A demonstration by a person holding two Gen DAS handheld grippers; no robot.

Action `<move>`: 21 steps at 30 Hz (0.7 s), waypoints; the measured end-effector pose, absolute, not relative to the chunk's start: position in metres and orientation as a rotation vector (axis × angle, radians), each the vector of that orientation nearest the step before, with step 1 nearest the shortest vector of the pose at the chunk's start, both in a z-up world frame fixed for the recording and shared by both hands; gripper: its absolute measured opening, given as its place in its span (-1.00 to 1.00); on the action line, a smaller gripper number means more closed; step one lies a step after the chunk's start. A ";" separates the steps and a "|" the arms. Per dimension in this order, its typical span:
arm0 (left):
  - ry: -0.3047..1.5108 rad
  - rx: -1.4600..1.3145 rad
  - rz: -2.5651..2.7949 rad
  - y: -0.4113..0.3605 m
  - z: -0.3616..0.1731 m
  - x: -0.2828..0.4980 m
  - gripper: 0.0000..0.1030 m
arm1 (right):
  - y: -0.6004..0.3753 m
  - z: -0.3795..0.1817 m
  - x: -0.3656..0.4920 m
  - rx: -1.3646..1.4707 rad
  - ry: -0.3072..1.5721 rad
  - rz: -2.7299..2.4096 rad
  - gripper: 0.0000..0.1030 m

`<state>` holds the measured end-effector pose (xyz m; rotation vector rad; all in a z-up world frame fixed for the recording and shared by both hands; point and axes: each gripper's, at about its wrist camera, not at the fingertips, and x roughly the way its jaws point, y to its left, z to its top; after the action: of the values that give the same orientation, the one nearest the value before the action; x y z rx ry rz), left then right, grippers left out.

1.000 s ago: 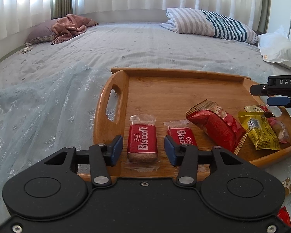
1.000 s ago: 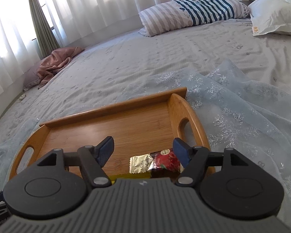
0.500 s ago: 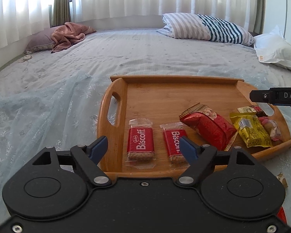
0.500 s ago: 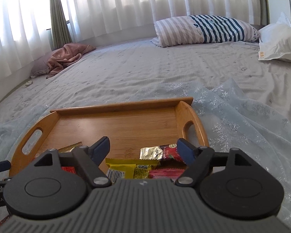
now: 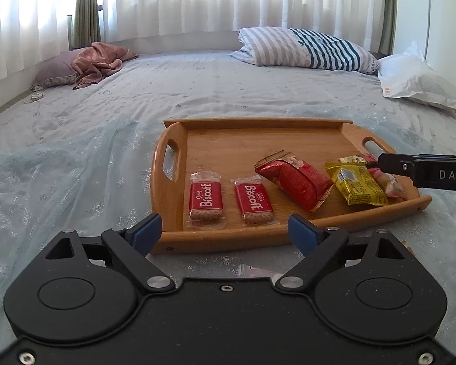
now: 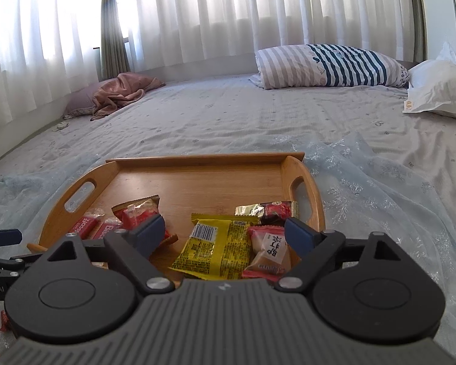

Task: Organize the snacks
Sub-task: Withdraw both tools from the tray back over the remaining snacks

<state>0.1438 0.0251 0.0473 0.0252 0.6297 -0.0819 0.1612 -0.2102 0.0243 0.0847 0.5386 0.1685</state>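
Note:
A wooden tray point(image 5: 228, 140) point(image 6: 197, 179) rests on the bed. In it lie two red Biscoff packs point(image 5: 205, 197) point(image 5: 253, 199), a larger red packet point(image 5: 295, 182) point(image 6: 139, 210), a yellow packet point(image 5: 357, 185) point(image 6: 215, 246), a pink-and-white packet point(image 6: 269, 249) and a gold-and-red candy point(image 6: 264, 210). My left gripper point(image 5: 225, 232) hangs just short of the tray's near rim, jaws opening, nothing between them. My right gripper point(image 6: 225, 232) point(image 5: 425, 170) hovers over the tray's right end, jaws opening above the yellow and pink packets, touching neither.
The pale blue bed sheet point(image 5: 197, 91) has a sheer lacy cloth point(image 5: 60, 176) under the tray. A striped pillow point(image 5: 307, 48), a white pillow point(image 5: 416, 79) and a pink blanket point(image 5: 97, 62) lie at the far side. A small red wrapper point(image 6: 4, 324) lies near the bed's edge.
Both grippers have pulled back from the tray and spread their jaws wider. The left one let go of a Biscoff pack, which lies in the tray. More snacks show in the right wrist view.

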 end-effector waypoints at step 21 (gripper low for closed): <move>0.675 -0.057 -0.113 0.051 0.038 0.075 0.77 | -0.198 0.009 0.045 -0.030 0.399 0.092 0.96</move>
<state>0.0745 0.0514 0.0383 -0.0566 0.6749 -0.1131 0.0453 -0.1978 0.0086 -0.0305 0.3995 0.0916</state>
